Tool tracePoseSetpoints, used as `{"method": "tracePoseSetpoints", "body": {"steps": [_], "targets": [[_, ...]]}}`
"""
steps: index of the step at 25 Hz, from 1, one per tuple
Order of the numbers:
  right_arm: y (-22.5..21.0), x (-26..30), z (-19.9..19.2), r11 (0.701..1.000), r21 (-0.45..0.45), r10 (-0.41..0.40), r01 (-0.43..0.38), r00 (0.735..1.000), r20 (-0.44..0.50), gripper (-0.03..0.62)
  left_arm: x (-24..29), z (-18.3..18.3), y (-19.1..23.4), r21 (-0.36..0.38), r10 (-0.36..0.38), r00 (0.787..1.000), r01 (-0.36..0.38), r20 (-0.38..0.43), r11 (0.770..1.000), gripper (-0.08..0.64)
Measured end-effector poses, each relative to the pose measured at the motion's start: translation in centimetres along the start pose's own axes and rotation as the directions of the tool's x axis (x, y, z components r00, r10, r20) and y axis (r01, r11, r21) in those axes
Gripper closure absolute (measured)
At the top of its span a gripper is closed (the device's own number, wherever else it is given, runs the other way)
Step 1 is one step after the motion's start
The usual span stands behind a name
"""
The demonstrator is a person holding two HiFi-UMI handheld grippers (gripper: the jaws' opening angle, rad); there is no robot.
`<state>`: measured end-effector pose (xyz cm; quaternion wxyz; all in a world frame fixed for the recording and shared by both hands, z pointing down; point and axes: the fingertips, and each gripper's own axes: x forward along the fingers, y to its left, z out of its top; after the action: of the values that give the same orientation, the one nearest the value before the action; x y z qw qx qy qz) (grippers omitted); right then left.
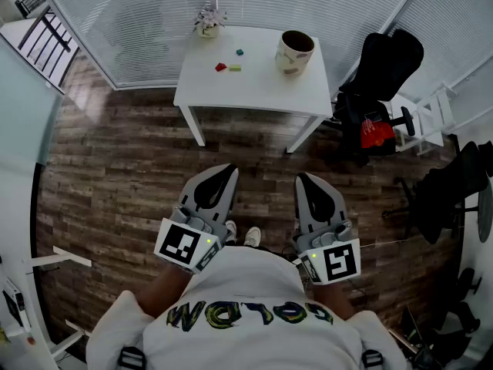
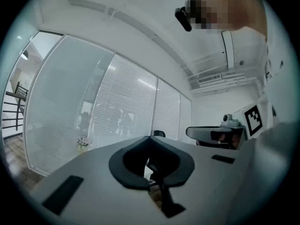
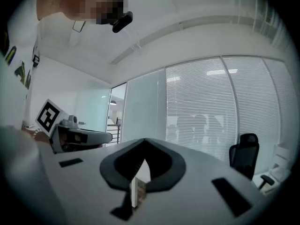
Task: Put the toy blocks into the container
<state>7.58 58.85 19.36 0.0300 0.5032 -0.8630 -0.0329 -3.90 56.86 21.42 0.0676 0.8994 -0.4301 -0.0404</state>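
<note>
Far ahead stands a white table (image 1: pixel 254 91). On it lie a red block (image 1: pixel 221 67), a yellow-green block (image 1: pixel 235 68) and a small teal block (image 1: pixel 239 52). The beige round container (image 1: pixel 293 51) stands on the table to their right. My left gripper (image 1: pixel 226 169) and right gripper (image 1: pixel 305 179) are held close to my body, level, side by side, well short of the table. Both are shut with nothing between the jaws. In the left gripper view the left gripper (image 2: pixel 152 139) has its tips together, as does the right gripper (image 3: pixel 143 141) in the right gripper view.
A small flower pot (image 1: pixel 208 21) sits at the table's far left corner. A black office chair (image 1: pixel 389 60) with a red item (image 1: pixel 376 133) stands right of the table, and another dark chair (image 1: pixel 447 183) further right. Wooden floor (image 1: pixel 115 176) lies between me and the table.
</note>
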Motion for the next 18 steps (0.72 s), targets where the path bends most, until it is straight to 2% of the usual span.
{"method": "tracePoseSetpoints", "body": {"steps": [9, 18], "targets": [[1.4, 1.7, 0.4, 1.000, 0.003, 0.003, -0.003, 1.000, 0.007, 0.584, -0.4, 0.3, 1.9, -0.016, -0.011, 1.000, 0.011, 0.002, 1.000, 0.548], [3.6, 5.0, 0.0, 1.000, 0.013, -0.017, 0.017, 1.000, 0.000, 0.584, -1.4, -0.2, 5.9, -0.038, -0.017, 1.000, 0.016, -0.011, 0.999, 0.548]]}}
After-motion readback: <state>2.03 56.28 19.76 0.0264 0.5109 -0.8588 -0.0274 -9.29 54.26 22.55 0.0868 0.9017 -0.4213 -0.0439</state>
